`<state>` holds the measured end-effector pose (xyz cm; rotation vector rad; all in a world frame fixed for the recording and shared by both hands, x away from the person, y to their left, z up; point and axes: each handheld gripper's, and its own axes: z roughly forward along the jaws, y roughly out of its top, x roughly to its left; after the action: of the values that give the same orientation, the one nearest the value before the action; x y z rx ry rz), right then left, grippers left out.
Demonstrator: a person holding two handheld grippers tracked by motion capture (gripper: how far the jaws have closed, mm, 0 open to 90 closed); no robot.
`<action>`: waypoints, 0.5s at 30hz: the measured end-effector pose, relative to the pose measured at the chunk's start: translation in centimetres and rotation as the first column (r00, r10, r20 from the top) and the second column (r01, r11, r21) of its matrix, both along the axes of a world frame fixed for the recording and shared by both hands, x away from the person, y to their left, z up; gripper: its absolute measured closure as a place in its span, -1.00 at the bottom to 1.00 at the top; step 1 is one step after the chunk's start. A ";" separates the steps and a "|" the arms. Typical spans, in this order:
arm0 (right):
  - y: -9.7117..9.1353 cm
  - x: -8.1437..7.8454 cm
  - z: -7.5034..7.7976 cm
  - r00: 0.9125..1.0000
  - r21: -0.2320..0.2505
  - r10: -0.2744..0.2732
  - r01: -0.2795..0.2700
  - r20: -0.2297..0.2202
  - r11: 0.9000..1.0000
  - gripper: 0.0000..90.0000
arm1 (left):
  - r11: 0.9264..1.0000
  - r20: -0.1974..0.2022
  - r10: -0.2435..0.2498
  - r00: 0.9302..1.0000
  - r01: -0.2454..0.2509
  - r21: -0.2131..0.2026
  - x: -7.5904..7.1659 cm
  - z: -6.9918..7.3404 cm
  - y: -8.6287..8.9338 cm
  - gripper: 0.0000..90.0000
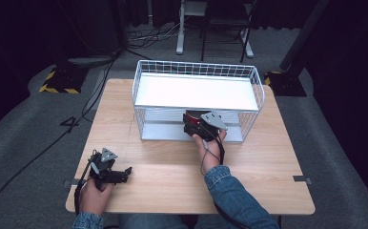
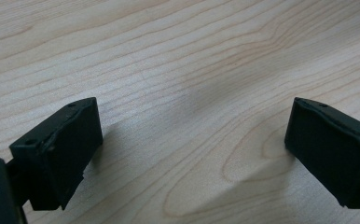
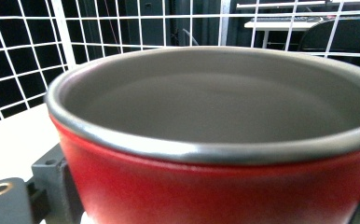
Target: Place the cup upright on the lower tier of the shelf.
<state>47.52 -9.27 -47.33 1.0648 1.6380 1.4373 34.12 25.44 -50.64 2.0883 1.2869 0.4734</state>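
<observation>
Red round pot with grey lining: pinched by right tool inside white wire rack, twelve o'clock; unreleased. Left tool spread, idle, seven o'clock on tabletop.

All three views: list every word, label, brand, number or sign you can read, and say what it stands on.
None: no readable text in any view.
The red pot, the white wire rack and the wooden table bear no lettering.
The black-and-yellow stripes on the floor base are a hazard pattern, not words.
</observation>
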 end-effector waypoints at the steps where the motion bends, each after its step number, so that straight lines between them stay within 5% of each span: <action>1: 0.0 0.0 0.0 1.000 0.001 0.000 0.000 0.000 1.000 -0.83 | 1.000 0.000 0.000 1.000 0.000 0.000 0.0 0.0 0.0 -0.90; 10: -0.3 0.0 0.1 0.999 -0.023 0.032 -0.032 -0.006 0.999 -0.84 | 1.000 0.000 -0.001 1.000 0.001 0.000 0.0 0.0 0.0 -0.90; 15: -0.1 0.0 0.0 0.999 -0.139 0.030 -0.033 -0.020 0.990 -0.89 | 1.000 0.001 -0.001 1.000 0.001 0.001 0.0 0.0 0.0 -0.90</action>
<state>47.47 -9.34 -47.35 0.9788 1.7479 1.3152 34.14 25.45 -50.64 2.0890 1.2855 0.4746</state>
